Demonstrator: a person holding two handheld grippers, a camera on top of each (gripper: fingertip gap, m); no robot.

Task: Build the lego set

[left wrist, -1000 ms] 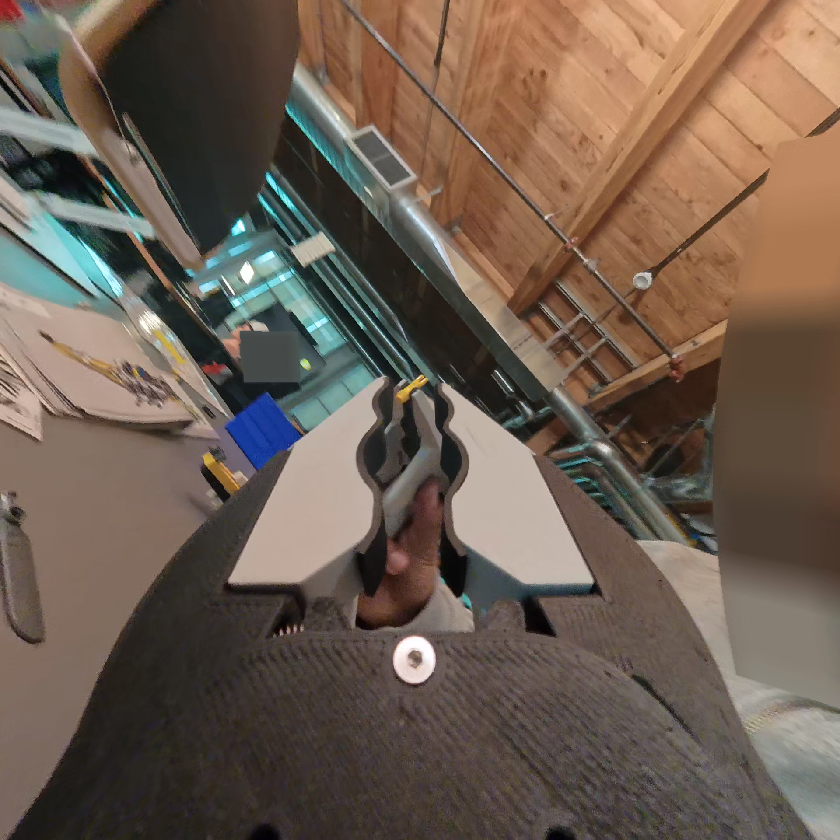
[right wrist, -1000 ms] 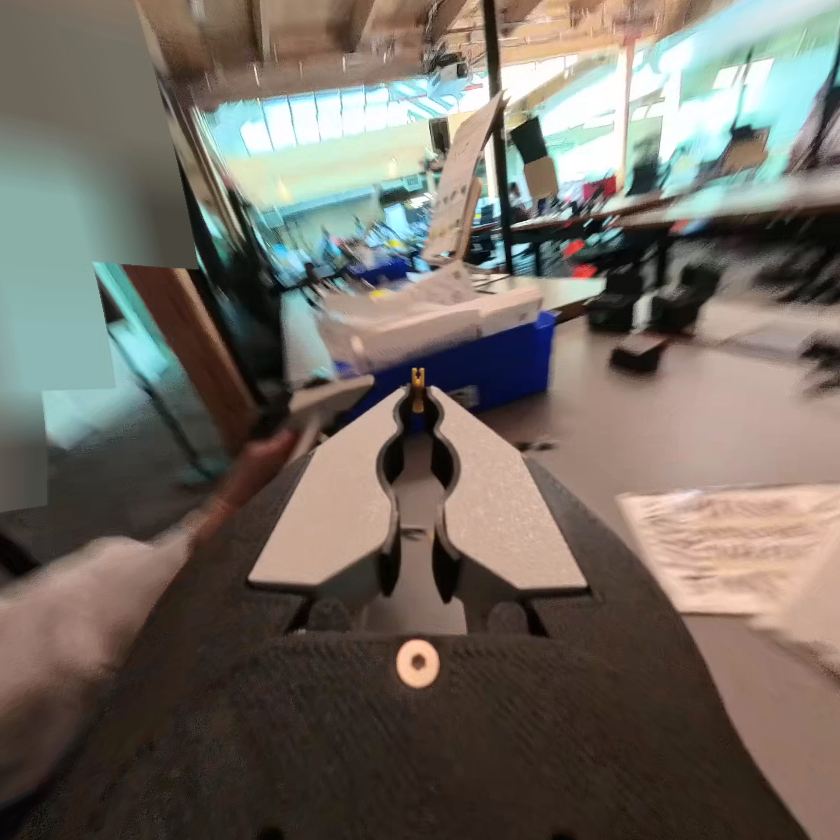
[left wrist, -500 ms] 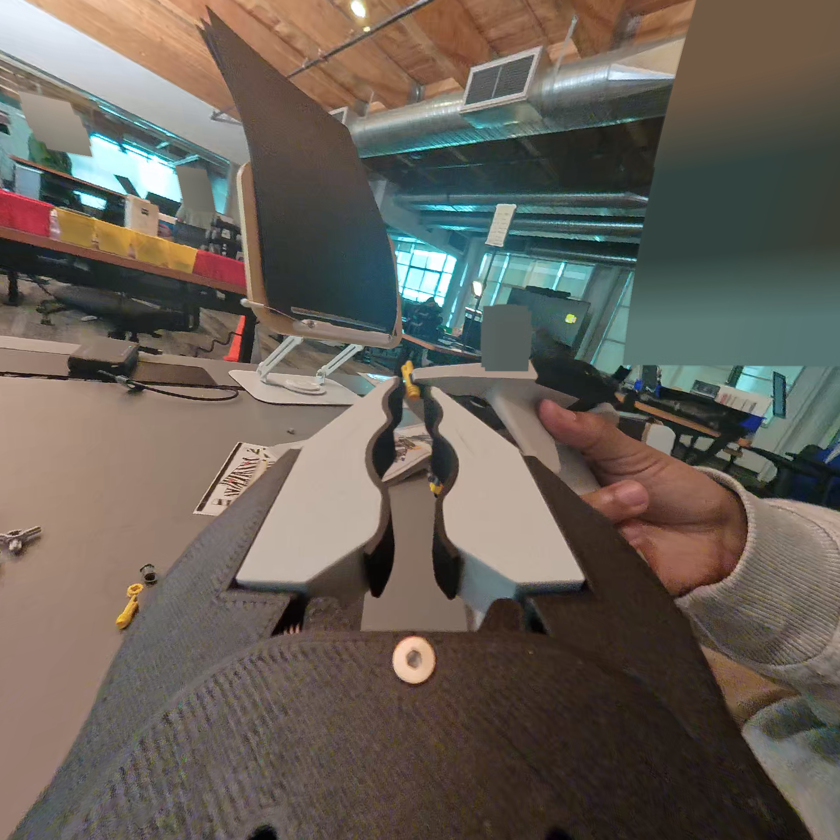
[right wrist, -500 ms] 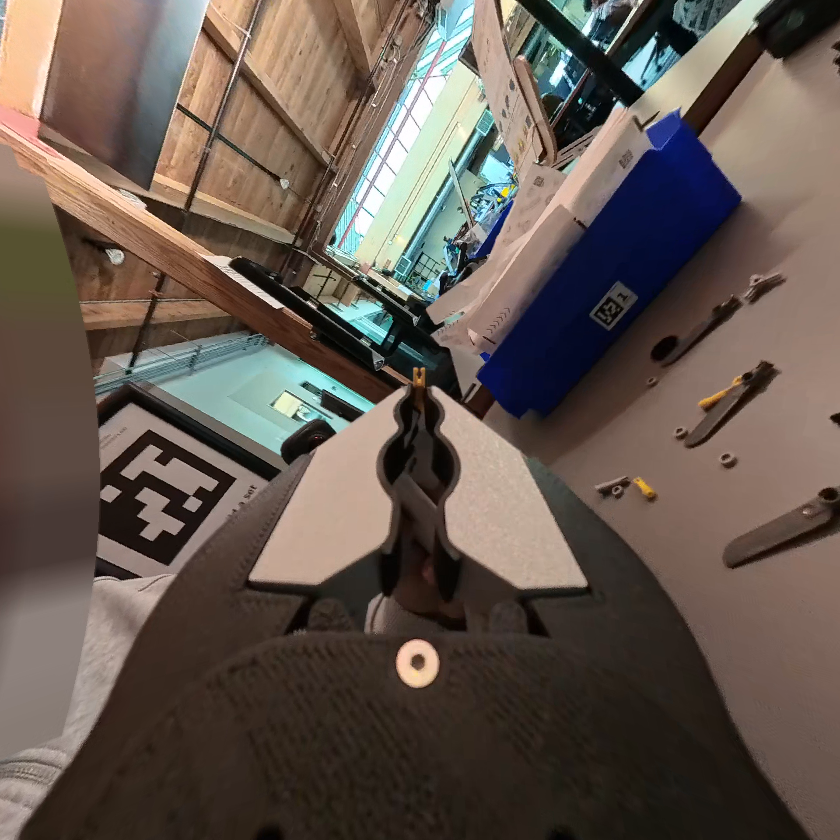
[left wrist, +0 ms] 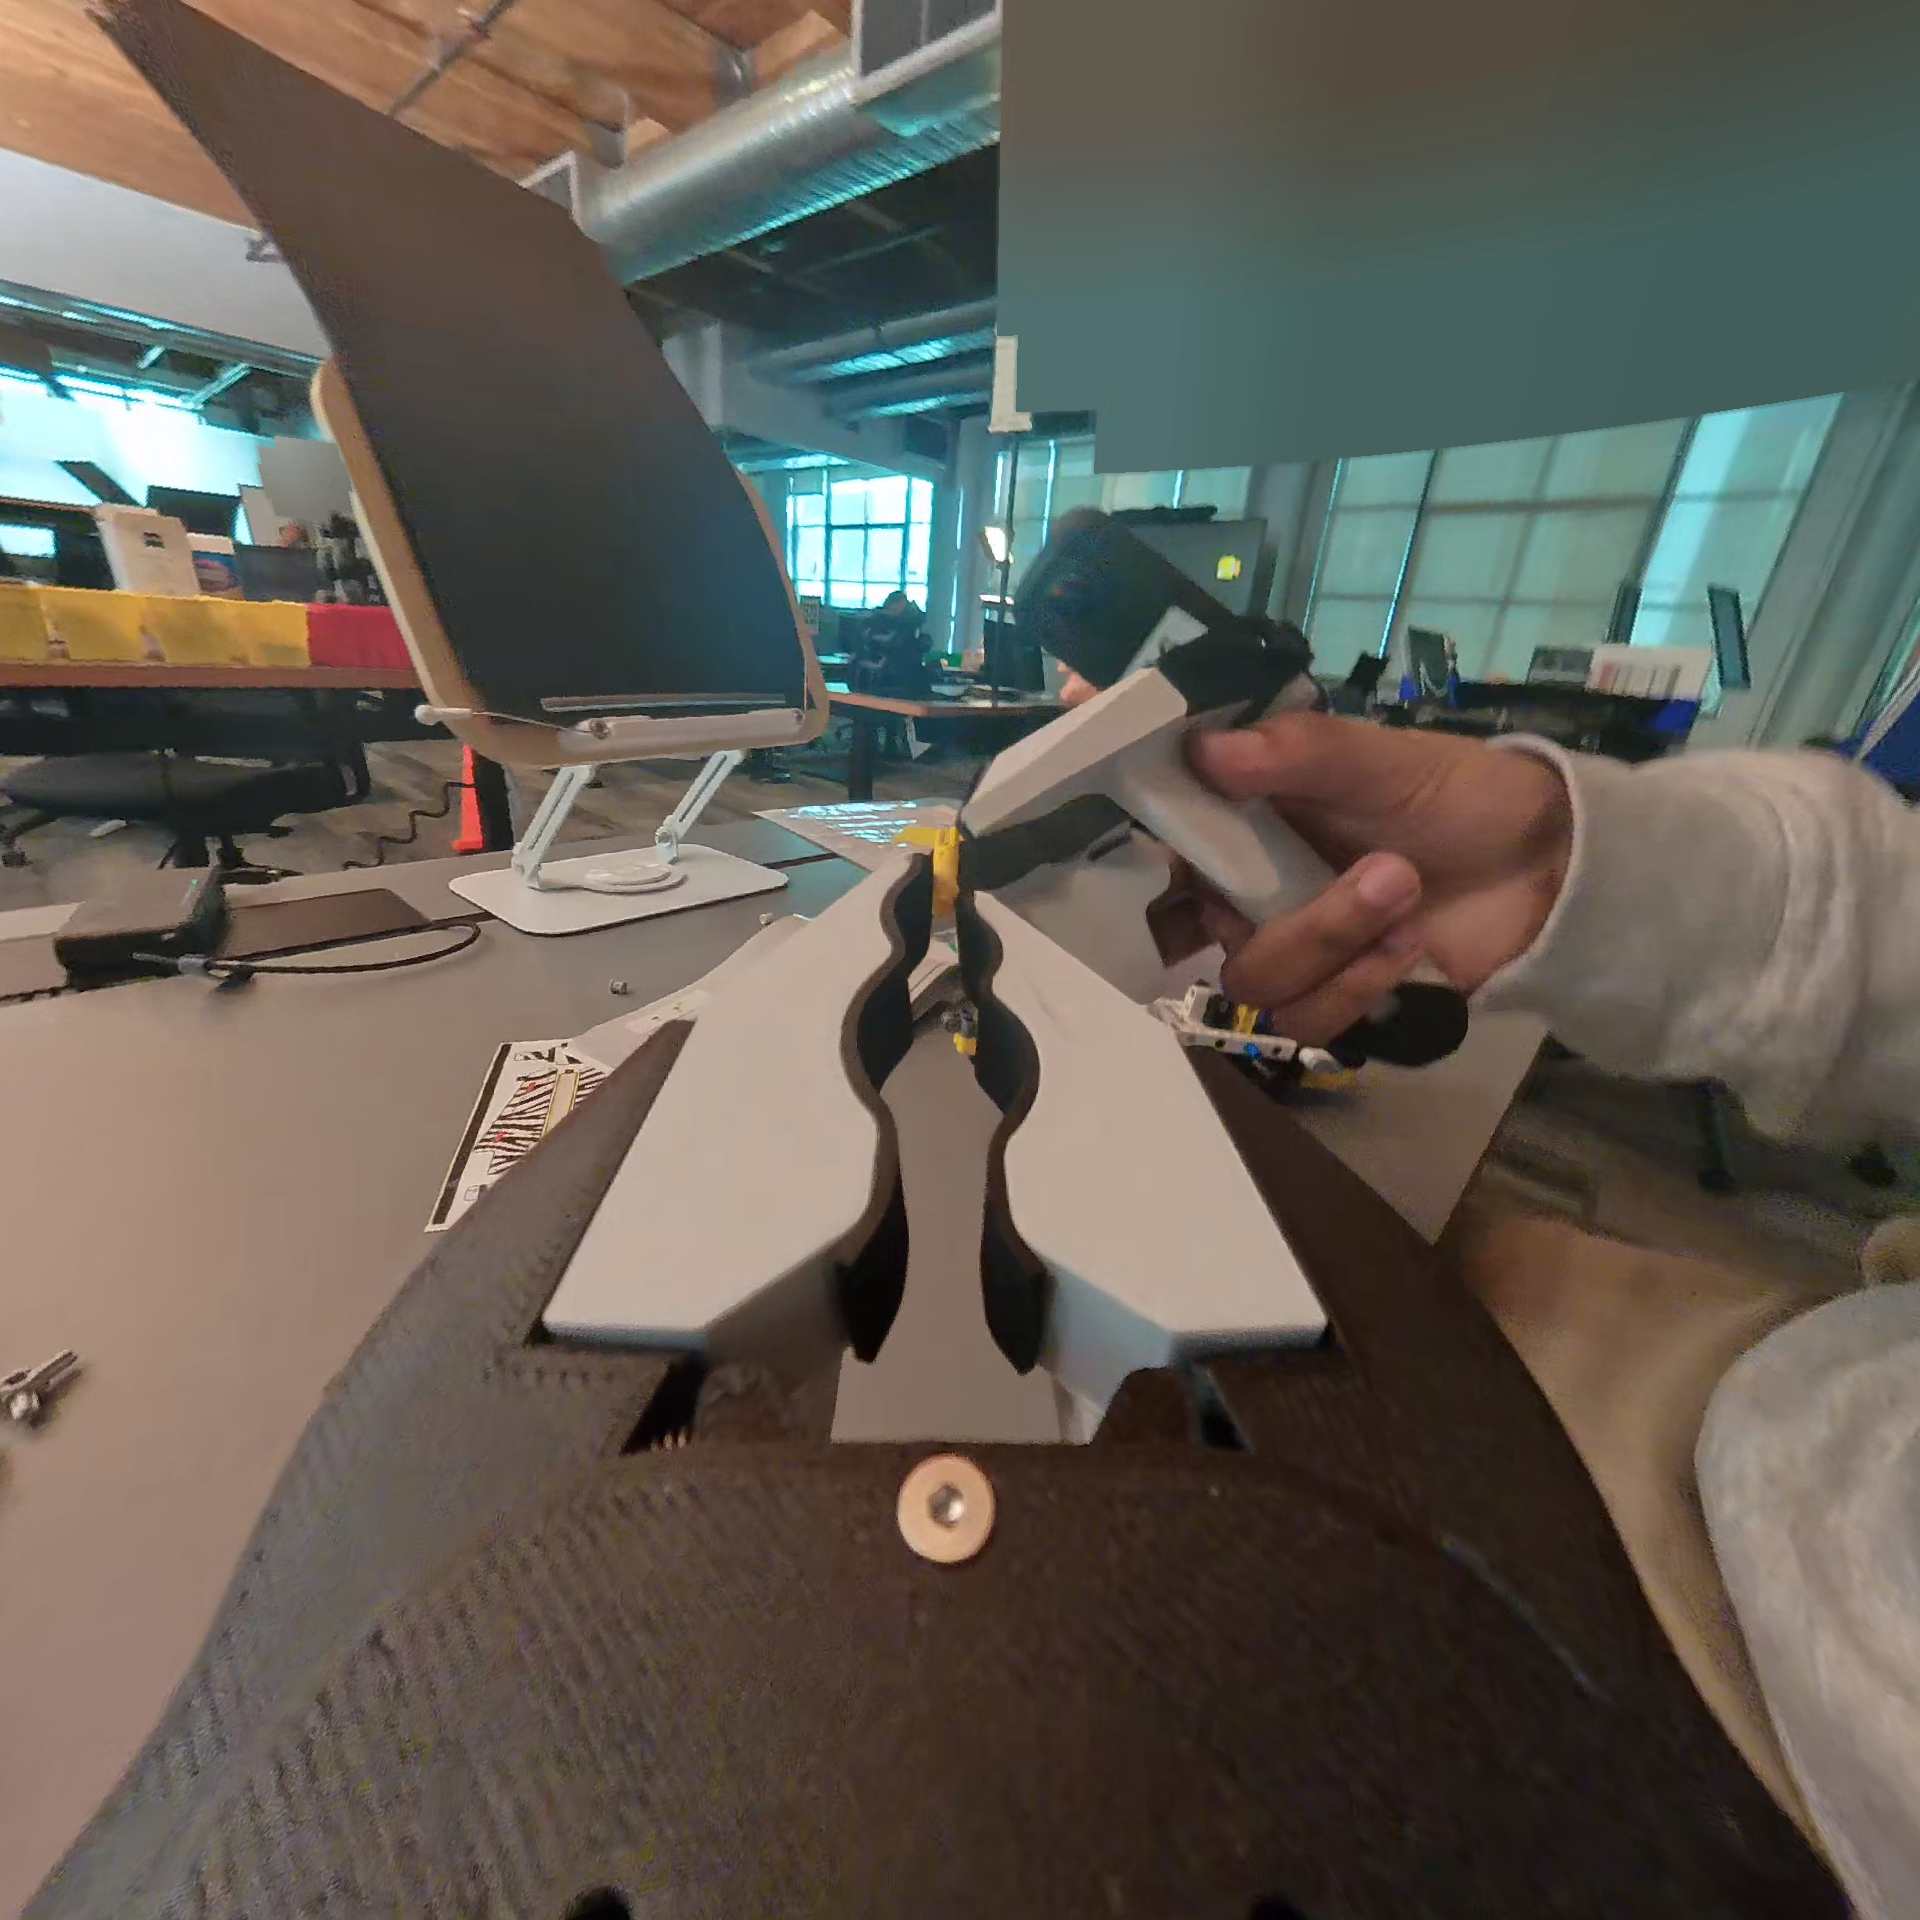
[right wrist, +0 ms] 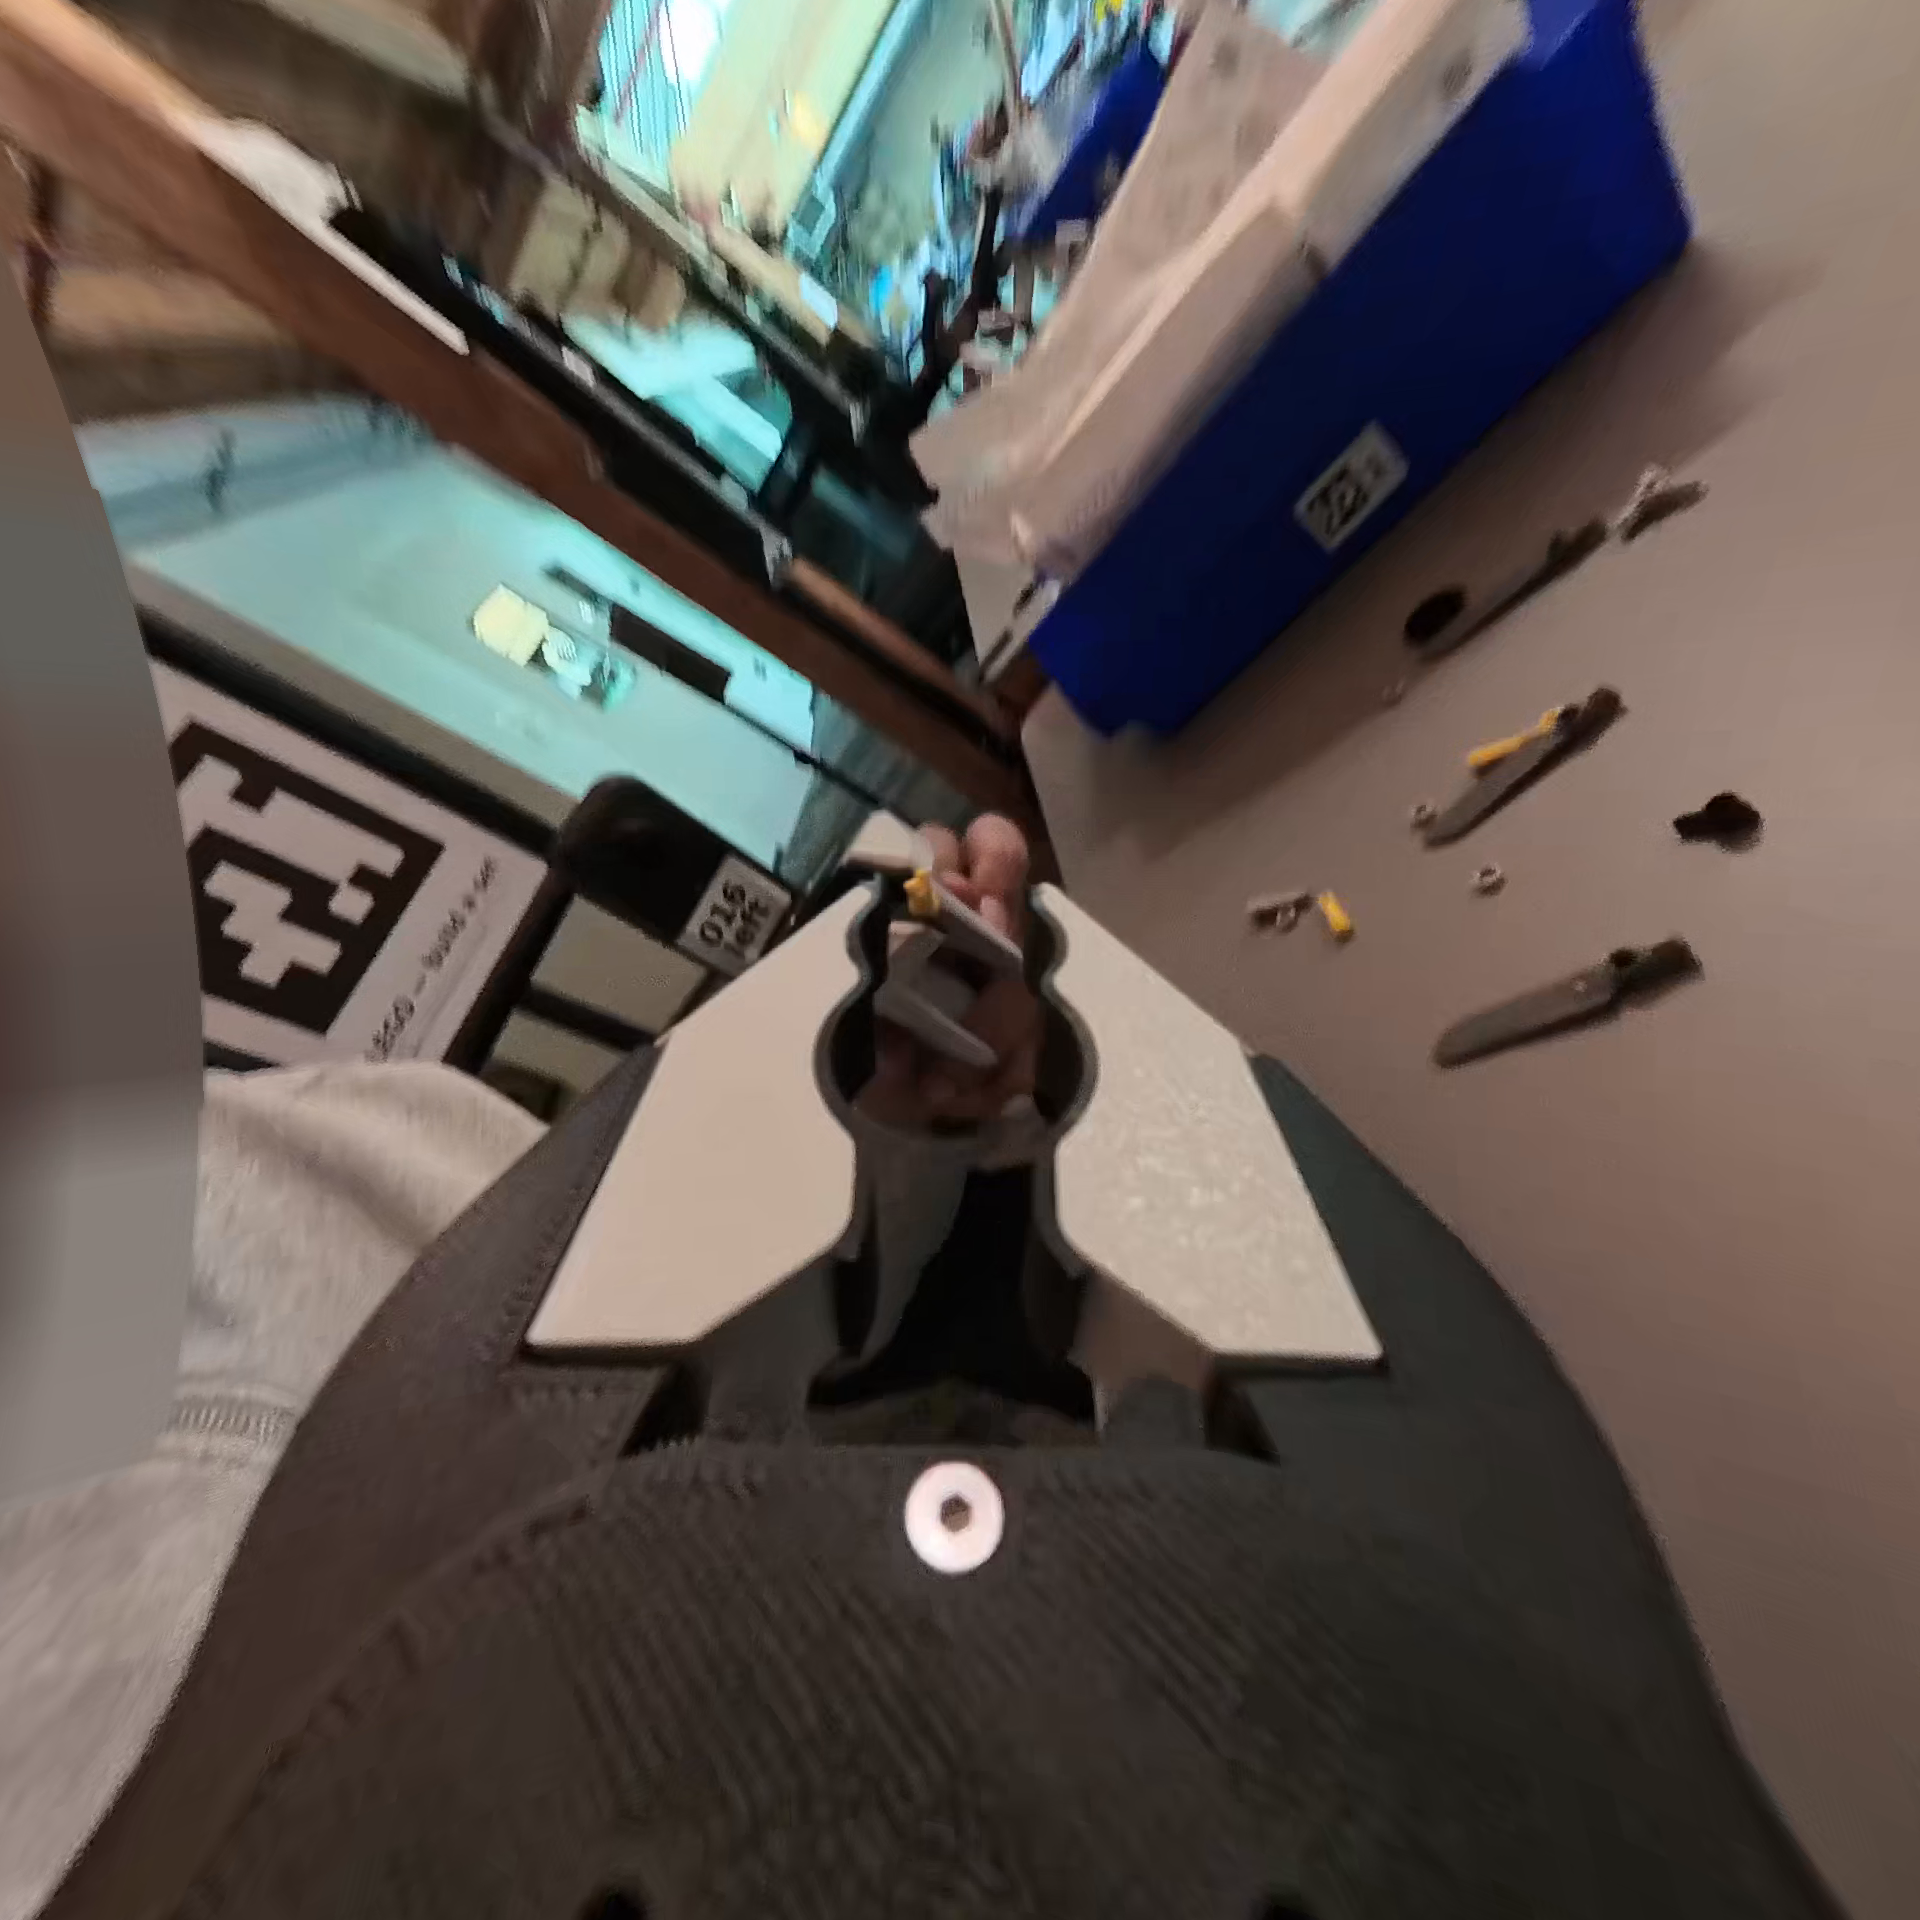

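- In the left wrist view, a small yellow lego piece [left wrist: 943,871] is being pinched at the very tips of the left claw [left wrist: 943,883], just above the middle of the frame.
- The right claw [left wrist: 971,821] is being held by a hand [left wrist: 1382,842] at the right of that frame, its tip touching or just beside the yellow piece.
- A partly built lego assembly [left wrist: 1242,1029] is lying on the grey bench [left wrist: 208,1122] below that hand.
- A dark tablet on a stand [left wrist: 561,499] is standing upright at the upper left.
- In the right wrist view, which is blurred, the right claw [right wrist: 956,914] is being kept apart at a narrow gap; the yellow piece [right wrist: 918,894] is seen by its left tip, possibly not gripped by it.
- Loose grey and yellow lego parts [right wrist: 1517,769] are lying scattered on the bench at the right, near a blue bin [right wrist: 1351,457].
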